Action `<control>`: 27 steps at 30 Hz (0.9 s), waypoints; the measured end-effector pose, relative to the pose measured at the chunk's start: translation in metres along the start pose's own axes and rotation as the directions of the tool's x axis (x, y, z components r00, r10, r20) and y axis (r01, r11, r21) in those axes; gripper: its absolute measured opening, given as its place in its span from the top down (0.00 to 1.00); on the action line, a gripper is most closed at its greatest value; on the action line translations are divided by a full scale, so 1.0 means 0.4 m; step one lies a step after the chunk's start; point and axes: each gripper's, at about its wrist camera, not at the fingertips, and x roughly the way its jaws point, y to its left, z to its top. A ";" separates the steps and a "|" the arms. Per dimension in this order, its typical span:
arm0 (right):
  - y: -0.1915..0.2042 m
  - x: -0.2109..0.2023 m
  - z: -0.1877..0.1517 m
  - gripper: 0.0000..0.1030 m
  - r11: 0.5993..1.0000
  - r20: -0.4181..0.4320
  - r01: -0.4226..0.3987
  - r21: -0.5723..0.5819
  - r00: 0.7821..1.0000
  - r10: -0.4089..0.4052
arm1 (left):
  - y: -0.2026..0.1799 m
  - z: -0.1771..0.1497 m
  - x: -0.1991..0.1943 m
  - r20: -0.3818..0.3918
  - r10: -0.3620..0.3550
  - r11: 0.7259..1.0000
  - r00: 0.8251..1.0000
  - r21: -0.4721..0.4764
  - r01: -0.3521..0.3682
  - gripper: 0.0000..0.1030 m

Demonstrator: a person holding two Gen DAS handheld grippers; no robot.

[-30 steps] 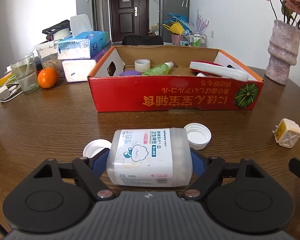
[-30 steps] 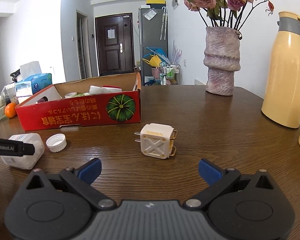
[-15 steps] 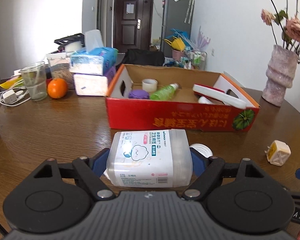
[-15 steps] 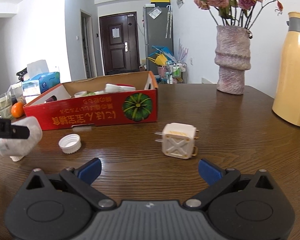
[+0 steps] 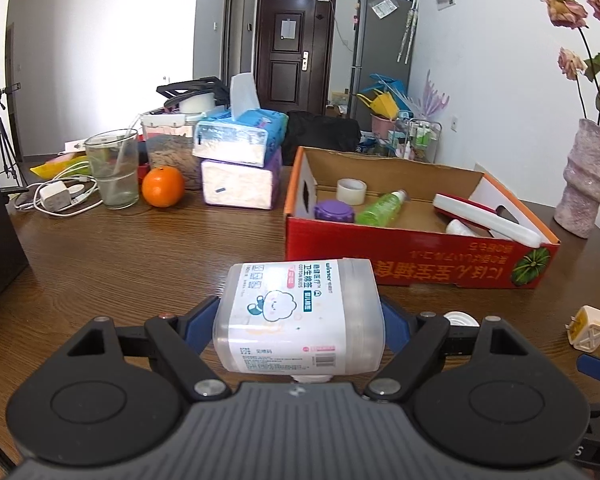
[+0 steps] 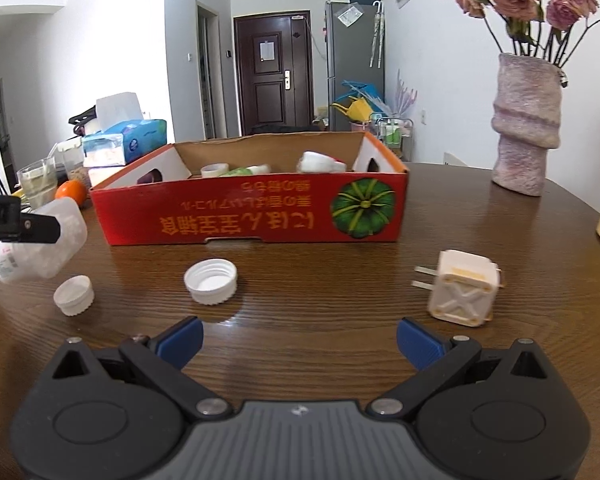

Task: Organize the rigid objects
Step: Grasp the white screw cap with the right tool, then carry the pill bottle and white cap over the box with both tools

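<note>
- Left wrist view. Domestic room, dark door at the back; round wooden tabletop (image 5: 140, 248) carrying a glass, an orange (image 5: 163, 186) and stacked tissue packs (image 5: 240, 160) on the far left.
- Red cardboard box (image 5: 412, 256) sits ahead and slightly right, open top. Inside: tape roll (image 5: 351, 191), purple-lidded jar (image 5: 333, 211), green bottle (image 5: 382, 208), and a long white-and-red item leaning at the right end.
- My left claw (image 5: 300, 328) is clamped on the cotton-swab tub (image 5: 298, 316), one blue pad on each end, tub lying crosswise and lifted off the wood.
- Judgement: step in hand is carrying the tub to the box. Free floor looks widest in the middle, between the green bottle and the white item; aim there.
- Raise enough that the tub passes over the near wall, keep it level, lower, then release. Smooth plastic, end-on grip: a knock on the rim could twist it out.
- Right wrist view. Same tabletop, vase of dried roses (image 6: 526, 120) far right, box (image 6: 260, 216) centre.
- My right claw (image 6: 300, 340) is spread wide, holding nothing, low over the wood.
- Loose items: two white caps (image 6: 211, 281) (image 6: 74, 295) and a white plug adapter (image 6: 464, 294), all well short of the box. The tub (image 6: 40, 240) shows at the left edge, above the smaller cap.
- Keep the right claw clear of the left one's path.
</note>
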 end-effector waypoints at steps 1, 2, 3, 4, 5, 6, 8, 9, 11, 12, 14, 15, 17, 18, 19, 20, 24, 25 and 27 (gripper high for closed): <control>0.006 0.006 0.004 0.00 1.000 0.000 -0.002 0.002 1.000 0.002 | 0.003 0.001 0.000 0.001 0.002 1.000 1.000 -0.001 -0.002 0.20; 0.012 0.013 0.008 0.00 1.000 0.002 -0.004 0.003 1.000 0.004 | 0.007 0.002 -0.001 0.002 0.004 1.000 1.000 -0.003 -0.004 0.20; 0.018 0.020 0.012 0.00 1.000 0.002 -0.006 0.004 1.000 0.006 | 0.011 0.003 0.000 0.002 0.007 1.000 1.000 -0.006 -0.007 0.20; 0.025 0.028 0.017 0.01 1.000 0.000 -0.010 0.002 1.000 0.010 | 0.014 0.003 0.000 0.003 0.009 1.000 1.000 -0.008 -0.009 0.20; 0.032 0.037 0.021 0.01 1.000 -0.005 -0.015 0.001 1.000 0.015 | 0.015 0.004 0.000 0.004 0.010 1.000 1.000 -0.011 -0.010 0.20; 0.039 0.046 0.025 0.03 1.000 -0.010 -0.019 -0.001 1.000 0.019 | 0.016 0.004 -0.001 0.005 0.012 1.000 1.000 -0.014 -0.012 0.20; 0.055 0.064 0.034 0.07 1.000 -0.021 -0.030 -0.010 0.999 0.030 | 0.017 0.005 0.000 0.007 0.013 1.000 1.000 -0.012 -0.013 0.20; 0.063 0.074 0.038 0.08 0.999 -0.027 -0.034 -0.016 0.999 0.033 | 0.016 0.005 0.000 0.008 0.014 1.000 1.000 -0.012 -0.014 0.20; 0.080 0.092 0.048 0.11 0.999 -0.034 -0.038 -0.027 0.999 0.038 | 0.018 0.005 0.001 0.007 0.017 1.000 1.000 -0.012 -0.016 0.20; 0.088 0.101 0.053 0.14 0.999 -0.037 -0.041 -0.032 0.998 0.040 | 0.019 0.005 0.003 0.007 0.019 1.000 1.000 -0.012 -0.019 0.20; 0.101 0.120 0.060 0.18 0.998 -0.051 -0.047 -0.041 0.998 0.045 | 0.021 0.005 0.008 0.003 0.022 1.000 1.000 -0.015 -0.022 0.20; 0.108 0.127 0.063 0.22 0.998 -0.059 -0.050 -0.045 0.997 0.047 | 0.022 0.006 0.010 0.001 0.024 1.000 1.000 -0.018 -0.024 0.20; 0.117 0.140 0.067 0.28 0.997 -0.075 -0.055 -0.051 0.996 0.051 | 0.026 0.006 0.016 -0.003 0.028 0.999 1.000 -0.020 -0.028 0.20; 0.120 0.146 0.069 0.33 0.997 -0.080 -0.057 -0.052 0.995 0.053 | 0.027 0.005 0.018 -0.006 0.029 0.999 1.000 -0.021 -0.029 0.20; 0.123 0.149 0.070 0.36 0.997 -0.081 -0.056 -0.054 0.995 0.051 | 0.027 0.005 0.020 -0.008 0.031 0.999 0.999 -0.022 -0.031 0.20; 0.125 0.151 0.071 0.37 0.997 -0.077 -0.053 -0.056 0.996 0.049 | 0.028 0.004 0.023 -0.010 0.034 0.999 0.999 -0.021 -0.034 0.20; 0.132 0.151 0.077 0.62 0.996 -0.076 -0.060 -0.070 0.996 0.055 | 0.027 0.003 0.027 -0.012 0.038 0.999 0.999 -0.019 -0.038 0.20; 0.129 0.149 0.078 0.62 0.996 -0.076 -0.068 -0.064 0.995 0.063 | 0.027 0.003 0.028 -0.012 0.040 0.999 0.999 -0.019 -0.040 0.20; 0.124 0.144 0.080 0.62 0.996 -0.070 -0.068 -0.057 0.996 0.064 | 0.025 0.002 0.031 -0.013 0.042 0.999 0.999 -0.017 -0.042 0.20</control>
